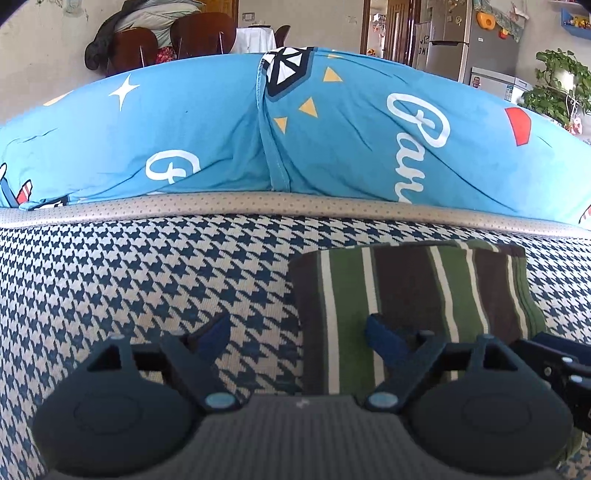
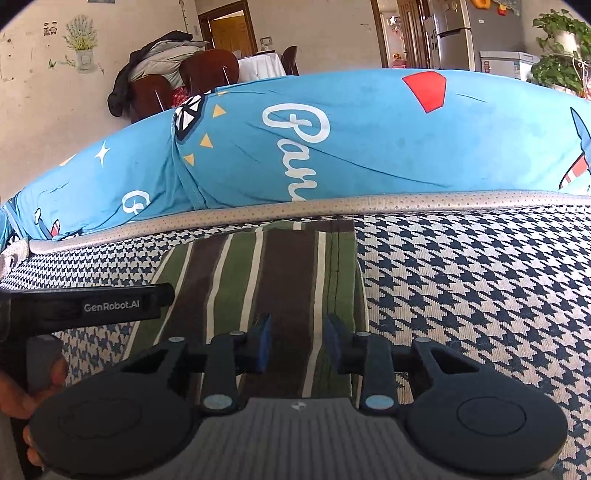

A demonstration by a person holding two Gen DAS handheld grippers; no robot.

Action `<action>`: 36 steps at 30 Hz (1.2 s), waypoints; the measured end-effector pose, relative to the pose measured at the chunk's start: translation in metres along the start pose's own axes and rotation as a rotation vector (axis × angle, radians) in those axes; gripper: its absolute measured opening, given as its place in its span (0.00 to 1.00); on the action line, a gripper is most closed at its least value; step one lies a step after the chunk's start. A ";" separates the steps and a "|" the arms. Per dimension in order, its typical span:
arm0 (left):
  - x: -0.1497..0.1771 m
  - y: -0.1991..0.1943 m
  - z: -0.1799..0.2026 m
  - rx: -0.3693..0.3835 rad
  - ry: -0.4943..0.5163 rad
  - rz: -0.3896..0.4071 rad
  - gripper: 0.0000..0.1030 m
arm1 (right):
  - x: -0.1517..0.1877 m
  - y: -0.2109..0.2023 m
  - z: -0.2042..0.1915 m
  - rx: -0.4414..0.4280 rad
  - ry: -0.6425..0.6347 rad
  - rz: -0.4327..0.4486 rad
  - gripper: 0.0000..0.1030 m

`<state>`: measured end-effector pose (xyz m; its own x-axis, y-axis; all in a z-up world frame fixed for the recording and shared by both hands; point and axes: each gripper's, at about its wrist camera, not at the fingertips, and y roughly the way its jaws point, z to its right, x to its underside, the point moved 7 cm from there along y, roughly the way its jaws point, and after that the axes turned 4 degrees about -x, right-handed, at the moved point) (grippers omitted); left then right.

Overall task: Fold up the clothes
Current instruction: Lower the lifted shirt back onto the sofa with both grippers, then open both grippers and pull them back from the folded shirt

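Observation:
A folded garment with green, brown and white stripes [image 1: 406,284] lies flat on the houndstooth cushion [image 1: 147,288]. My left gripper [image 1: 297,334] is open over the garment's left edge, its right finger above the cloth and its left finger above the cushion. In the right wrist view the same garment [image 2: 266,266] lies straight ahead. My right gripper [image 2: 298,341] is open with nothing between its blue pads, hovering over the garment's near right part. The left gripper's body [image 2: 85,306] shows at the left of that view.
A big blue printed pillow [image 1: 332,129] lies behind the cushion's grey piping [image 1: 258,206]. Houndstooth cushion [image 2: 480,288] extends to the right of the garment. Chairs with piled coats [image 2: 177,70], a fridge [image 2: 465,33] and a plant [image 2: 561,62] stand far behind.

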<state>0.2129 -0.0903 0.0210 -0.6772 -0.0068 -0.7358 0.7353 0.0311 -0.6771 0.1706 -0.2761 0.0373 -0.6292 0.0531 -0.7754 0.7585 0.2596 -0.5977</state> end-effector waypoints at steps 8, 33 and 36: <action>-0.001 -0.007 0.001 0.013 -0.007 0.009 0.86 | -0.002 0.012 0.004 0.010 0.007 -0.005 0.26; 0.016 -0.010 0.009 0.045 0.006 -0.054 0.96 | -0.037 0.035 -0.004 -0.072 0.047 0.059 0.27; 0.016 -0.006 0.009 0.040 0.011 -0.058 0.97 | -0.040 0.045 -0.001 -0.056 0.053 0.044 0.27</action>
<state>0.1976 -0.1001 0.0134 -0.7191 0.0035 -0.6949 0.6949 -0.0091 -0.7191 0.2299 -0.2650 0.0416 -0.6050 0.1164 -0.7877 0.7757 0.3095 -0.5500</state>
